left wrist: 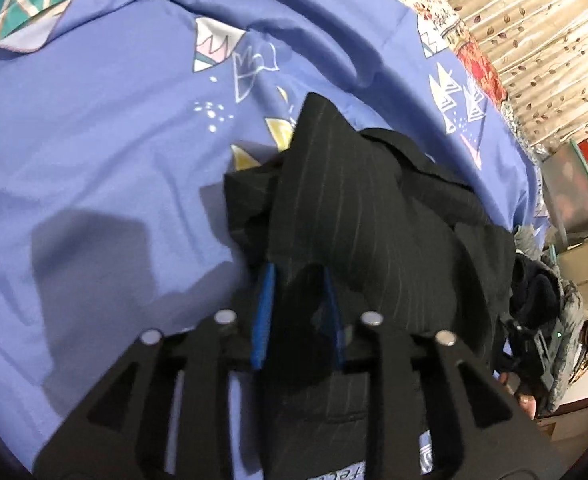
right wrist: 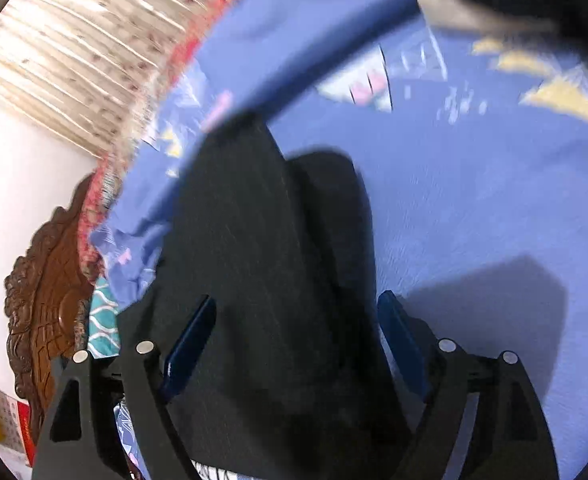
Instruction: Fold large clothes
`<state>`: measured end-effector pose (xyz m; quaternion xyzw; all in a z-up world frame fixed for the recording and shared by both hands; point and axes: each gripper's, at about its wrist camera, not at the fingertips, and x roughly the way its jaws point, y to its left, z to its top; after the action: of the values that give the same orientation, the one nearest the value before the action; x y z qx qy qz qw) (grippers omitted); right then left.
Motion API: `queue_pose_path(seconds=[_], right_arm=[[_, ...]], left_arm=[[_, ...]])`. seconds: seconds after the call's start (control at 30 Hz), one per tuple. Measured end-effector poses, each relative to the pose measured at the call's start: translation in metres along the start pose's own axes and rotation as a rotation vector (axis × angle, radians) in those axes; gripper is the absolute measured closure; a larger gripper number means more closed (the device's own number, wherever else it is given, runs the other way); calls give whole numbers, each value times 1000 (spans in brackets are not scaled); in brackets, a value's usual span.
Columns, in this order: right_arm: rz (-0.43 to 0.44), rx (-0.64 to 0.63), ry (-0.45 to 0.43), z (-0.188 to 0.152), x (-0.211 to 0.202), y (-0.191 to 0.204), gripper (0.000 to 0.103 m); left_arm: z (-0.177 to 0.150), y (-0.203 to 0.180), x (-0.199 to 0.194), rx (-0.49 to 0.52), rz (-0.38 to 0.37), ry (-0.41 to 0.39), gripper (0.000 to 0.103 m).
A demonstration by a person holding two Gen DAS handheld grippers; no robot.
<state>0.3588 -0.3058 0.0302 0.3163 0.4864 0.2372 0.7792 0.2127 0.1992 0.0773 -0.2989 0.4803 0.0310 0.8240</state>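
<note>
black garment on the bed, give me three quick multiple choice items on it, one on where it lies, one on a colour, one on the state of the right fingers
1. Where does the black garment lie?
A. on the blue bedsheet
B. on a wooden floor
C. in a basket

2. What colour are the pads on the fingers?
A. red
B. blue
C. white

3. How does the right gripper stand?
A. shut on the cloth
B. out of view
C. wide open, cloth between the fingers

Answers:
1 A, blue patterned sheet shows all around the garment.
2 B, blue strips line both fingers' inner faces.
3 C, the pads stand clear of the fabric on both sides.
</note>
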Motion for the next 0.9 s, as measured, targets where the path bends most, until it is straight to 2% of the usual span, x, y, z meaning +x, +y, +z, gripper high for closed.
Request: queue_pose_path(seconds=[0.07, 0.1, 0.13, 0.2, 0.33, 0.37, 0.4, 0.43, 0.5, 0.57, 0.6, 0.67, 0.73, 0.77, 0.8, 0.83, 0.9], right_arm=[[31, 20, -43, 4, 2, 1, 1], [38, 33, -46, 7, 5, 2, 1], [37, 41, -44, 9, 7, 3, 1], [36, 35, -40, 10, 13, 7, 1], [-21, -38, -25, 11, 23, 18, 0], [-11, -34, -9, 11, 24, 19, 7], [-8, -14, 8, 11, 26, 16, 22], [0, 25, 29, 8, 27, 12, 30], [48, 50, 36, 5, 24, 9, 55], [77, 34, 21, -1, 14, 13, 58], [77, 14, 14, -2, 11, 17, 58], [69, -47, -15, -6, 1, 27, 58], [54, -66, -24, -4, -1, 29, 51], [29, -63, -26, -1, 2, 26, 40], [12, -43, -29, 2, 4, 22, 28], [12, -19, -31, 6, 6, 17, 23], [46, 50, -18, 10, 14, 6, 15]], left_arm=[[1, -2, 7, 21, 36, 0, 64], [2, -3, 12, 35, 60, 1, 55], [4, -2, 17, 34, 76, 4, 50], [6, 7, 28, -4, 72, 18, 35], [11, 21, 41, -78, 4, 33, 26], [12, 20, 41, -76, 7, 32, 26], [12, 16, 39, -67, 4, 36, 43], [12, 12, 36, -63, -25, 39, 51], [11, 4, 24, -37, -25, 20, 64], [10, -1, 14, -11, -12, 2, 76], [10, 1, 8, -16, -34, 0, 87], [13, 5, -3, -40, -107, -1, 87], [15, 4, -11, -25, -91, -11, 87], [16, 3, -9, -11, -67, -7, 86], [15, 4, -7, -8, -44, -1, 77], [14, 5, -2, -14, -23, 13, 71], [11, 9, 7, -38, -42, 39, 53]])
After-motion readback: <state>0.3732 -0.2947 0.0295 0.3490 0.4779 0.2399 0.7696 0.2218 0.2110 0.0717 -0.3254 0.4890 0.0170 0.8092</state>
